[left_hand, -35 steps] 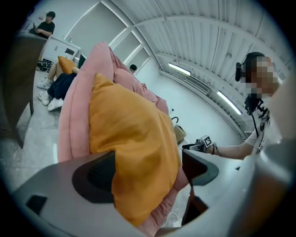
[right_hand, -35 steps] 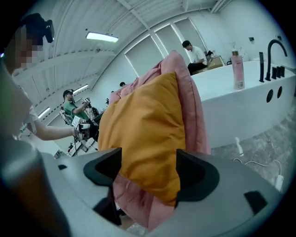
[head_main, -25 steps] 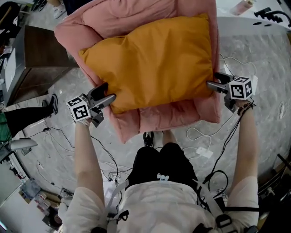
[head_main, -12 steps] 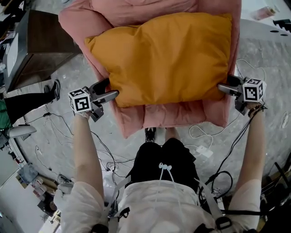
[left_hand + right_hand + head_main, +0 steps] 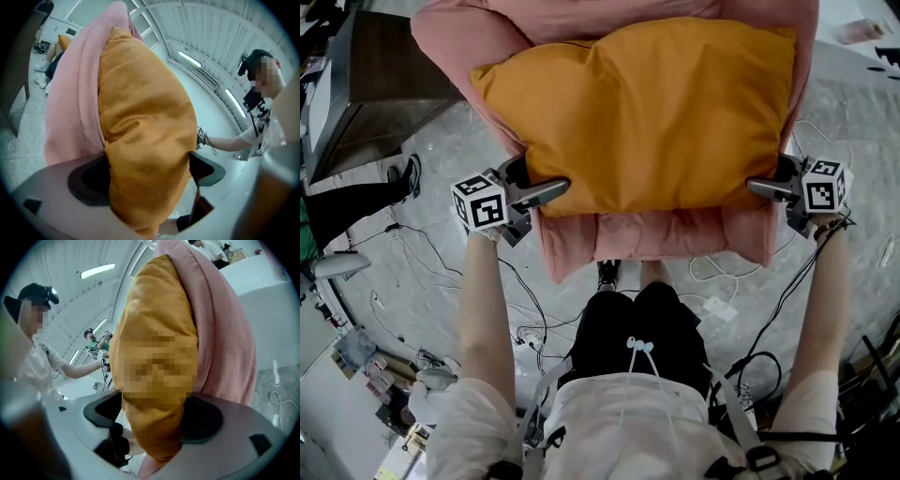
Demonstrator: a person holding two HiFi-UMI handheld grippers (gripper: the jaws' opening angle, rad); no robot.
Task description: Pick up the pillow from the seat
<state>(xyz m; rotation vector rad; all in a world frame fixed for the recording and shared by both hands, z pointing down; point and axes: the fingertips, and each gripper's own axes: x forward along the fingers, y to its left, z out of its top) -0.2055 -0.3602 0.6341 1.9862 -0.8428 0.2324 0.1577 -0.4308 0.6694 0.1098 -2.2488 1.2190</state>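
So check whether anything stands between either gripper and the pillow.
Nothing visible does. The orange pillow already has its near corners between the jaws of the left gripper and of the right gripper, whose jaws are opening. The pink seat lies only beneath and behind it.

White shirt point(image 5: 623, 427), black shorts point(image 5: 628, 328) (grey straps point(image 5: 733, 424))

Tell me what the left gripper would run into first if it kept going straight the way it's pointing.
The orange pillow. Its corner lies between the left gripper's jaws, so going on would push deeper into it. The pink seat sits just beneath, though the depth is hard to judge.
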